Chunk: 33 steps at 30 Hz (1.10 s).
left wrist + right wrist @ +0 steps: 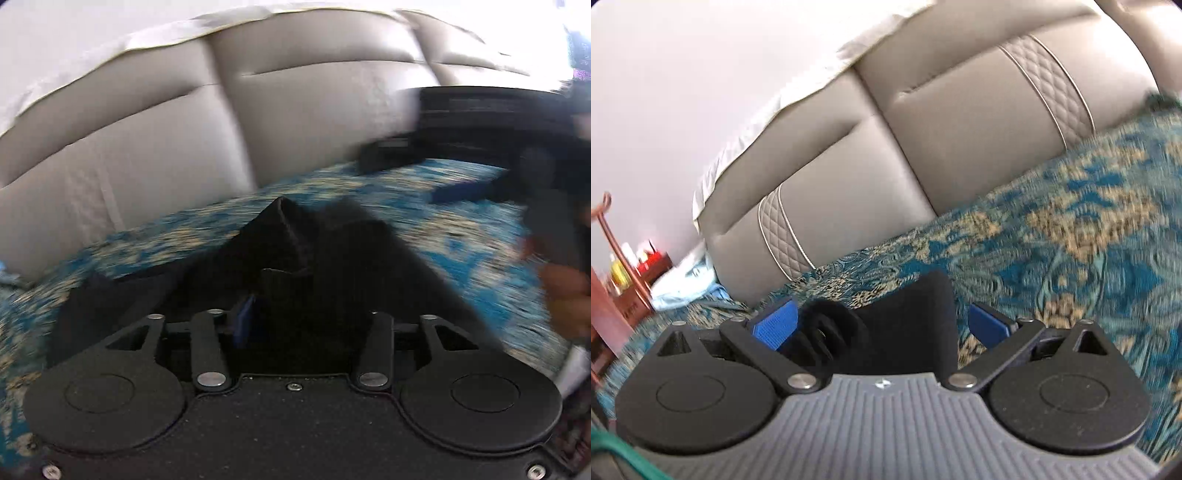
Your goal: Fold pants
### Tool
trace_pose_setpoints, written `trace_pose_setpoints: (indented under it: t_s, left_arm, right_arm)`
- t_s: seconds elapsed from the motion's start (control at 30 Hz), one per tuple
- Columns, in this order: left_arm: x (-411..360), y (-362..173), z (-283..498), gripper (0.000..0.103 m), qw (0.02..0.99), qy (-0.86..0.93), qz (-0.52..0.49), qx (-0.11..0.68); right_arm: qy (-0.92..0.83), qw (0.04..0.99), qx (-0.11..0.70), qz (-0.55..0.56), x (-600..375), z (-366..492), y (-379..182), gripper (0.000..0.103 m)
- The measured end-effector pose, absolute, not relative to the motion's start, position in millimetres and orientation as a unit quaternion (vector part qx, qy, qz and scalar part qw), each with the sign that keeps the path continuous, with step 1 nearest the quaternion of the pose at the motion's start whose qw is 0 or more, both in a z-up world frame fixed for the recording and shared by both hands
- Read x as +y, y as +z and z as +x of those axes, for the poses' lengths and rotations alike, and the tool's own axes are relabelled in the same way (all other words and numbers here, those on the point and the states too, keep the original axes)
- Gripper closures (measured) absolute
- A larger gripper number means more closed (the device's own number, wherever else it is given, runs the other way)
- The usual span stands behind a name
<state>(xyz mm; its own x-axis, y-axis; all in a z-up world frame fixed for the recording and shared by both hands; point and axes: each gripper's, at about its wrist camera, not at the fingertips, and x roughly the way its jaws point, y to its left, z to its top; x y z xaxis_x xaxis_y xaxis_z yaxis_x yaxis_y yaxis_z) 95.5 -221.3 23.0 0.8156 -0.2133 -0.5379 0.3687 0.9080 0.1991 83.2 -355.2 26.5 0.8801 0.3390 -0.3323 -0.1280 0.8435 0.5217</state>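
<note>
The black pants (325, 251) lie bunched on the blue and gold bedspread (424, 229). My left gripper (280, 295) is shut on a fold of the pants; the cloth covers most of its fingers and rises in a peak ahead. My right gripper (882, 325) is open, its blue pads (775, 325) spread wide, with black cloth (905, 325) lying between them. The right gripper also shows in the left wrist view (461, 147) at the upper right, blurred, above the bedspread.
A grey padded headboard (923, 147) stands behind the bed. A wooden bedside stand (631, 280) with small bottles is at the far left. A light blue cloth (683, 288) lies by the headboard. A hand (565, 291) shows at the right edge.
</note>
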Motion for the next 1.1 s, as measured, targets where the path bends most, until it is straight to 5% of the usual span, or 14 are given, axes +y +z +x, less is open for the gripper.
trace_pose_setpoints:
  t_s: [0.2,0.4,0.43,0.47,0.5,0.53,0.83,1.1]
  left_arm:
    - [-203,34,58,0.019,0.919,-0.251,0.099,0.289]
    - [-118,69,61,0.018,0.930,-0.236,-0.015,0.282]
    - [-102,72,71,0.020,0.934,-0.219,-0.039,0.280]
    - [-92,74,80,0.042,0.938,-0.201,-0.046,0.280]
    - [-83,74,94,0.075,0.943,-0.165,-0.033,0.286]
    - [-79,73,107,0.085,0.948,-0.125,-0.009,0.292]
    - [-70,38,199,0.084,0.948,-0.014,0.057,0.314]
    - [-91,5,202,0.083,0.946,0.021,0.100,0.307]
  right_arm:
    - [0.115,0.943,0.235,0.204,-338,93,26,0.000]
    - [0.137,0.950,0.223,0.172,-318,80,30,0.000]
    - [0.141,0.952,0.222,0.158,-310,81,30,0.000]
    - [0.144,0.954,0.223,0.141,-302,83,30,0.000]
    - [0.148,0.954,0.227,0.129,-294,85,29,0.000]
    - [0.153,0.953,0.232,0.118,-285,89,27,0.000]
    - [0.086,0.952,0.275,0.108,-265,116,8,0.002]
    - [0.122,0.953,0.275,0.048,-253,109,7,0.038]
